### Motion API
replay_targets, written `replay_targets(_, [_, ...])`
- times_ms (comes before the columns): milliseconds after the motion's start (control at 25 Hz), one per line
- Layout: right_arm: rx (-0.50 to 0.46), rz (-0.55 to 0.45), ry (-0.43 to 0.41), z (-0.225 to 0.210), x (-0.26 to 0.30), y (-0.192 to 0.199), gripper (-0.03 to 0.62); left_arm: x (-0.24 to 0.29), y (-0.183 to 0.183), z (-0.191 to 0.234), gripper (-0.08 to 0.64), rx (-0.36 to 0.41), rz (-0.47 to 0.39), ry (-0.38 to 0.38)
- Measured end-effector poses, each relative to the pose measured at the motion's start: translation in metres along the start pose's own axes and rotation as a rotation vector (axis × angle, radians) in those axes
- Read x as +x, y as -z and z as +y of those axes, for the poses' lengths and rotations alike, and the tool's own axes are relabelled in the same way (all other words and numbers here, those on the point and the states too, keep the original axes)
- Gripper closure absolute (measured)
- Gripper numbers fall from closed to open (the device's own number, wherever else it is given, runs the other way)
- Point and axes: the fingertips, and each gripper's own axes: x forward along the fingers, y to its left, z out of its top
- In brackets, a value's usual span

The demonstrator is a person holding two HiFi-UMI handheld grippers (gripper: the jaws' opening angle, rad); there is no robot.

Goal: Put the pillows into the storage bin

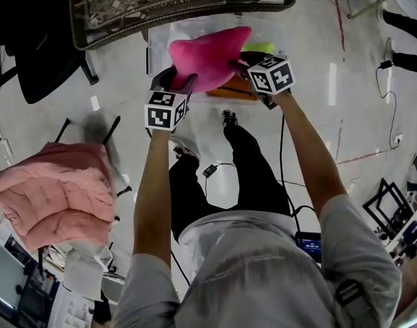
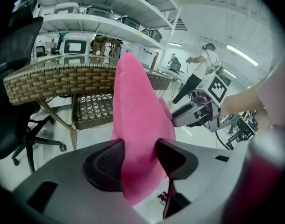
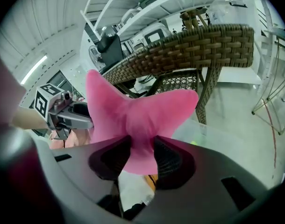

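Observation:
A magenta pillow (image 1: 208, 57) hangs in the air over a clear storage bin (image 1: 277, 29) that stands on the floor. My left gripper (image 1: 176, 80) is shut on the pillow's near left edge, and my right gripper (image 1: 239, 64) is shut on its right corner. In the left gripper view the pillow (image 2: 135, 106) fills the gap between the pads of my left gripper (image 2: 140, 160). In the right gripper view a pinched fold of the pillow (image 3: 138, 111) sits between the pads of my right gripper (image 3: 140, 160), with the bin (image 3: 205, 136) just beyond. Something green (image 1: 261, 46) lies inside the bin.
A wicker chair (image 1: 174, 5) stands right behind the bin. A black office chair (image 1: 37, 53) is at the far left. A salmon cushion (image 1: 58, 197) rests on a stand at my left. My legs and cables are on the floor below the bin.

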Motion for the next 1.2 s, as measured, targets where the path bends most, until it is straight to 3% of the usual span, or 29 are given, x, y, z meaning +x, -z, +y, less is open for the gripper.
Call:
replay_targets(280, [-0.045, 0.057, 0.028, -0.039, 0.046, 0.019, 0.394, 0.049, 0.029, 0.023, 0.296, 0.001, 0.059, -0.032])
replay_targets(440, [-0.139, 0.088, 0.127, -0.054, 0.061, 0.021, 0.302, 0.061, 0.04, 0.041, 0.216, -0.06, 0.097, -0.11])
replay_targets(840, [-0.163, 0.067, 0.121, -0.025, 0.036, -0.009, 0.288, 0.016, 0.036, 0.051, 0.216, -0.138, 0.072, -0.131])
replay_targets(1080, [-0.296, 0.071, 0.111, 0.022, 0.019, -0.047, 0.293, -0.038, 0.03, 0.058, 0.273, -0.202, 0.034, -0.165])
replay_targets(1200, [-0.377, 0.069, 0.073, 0.057, 0.009, -0.076, 0.321, -0.081, 0.019, 0.07, 0.375, -0.239, -0.017, -0.221])
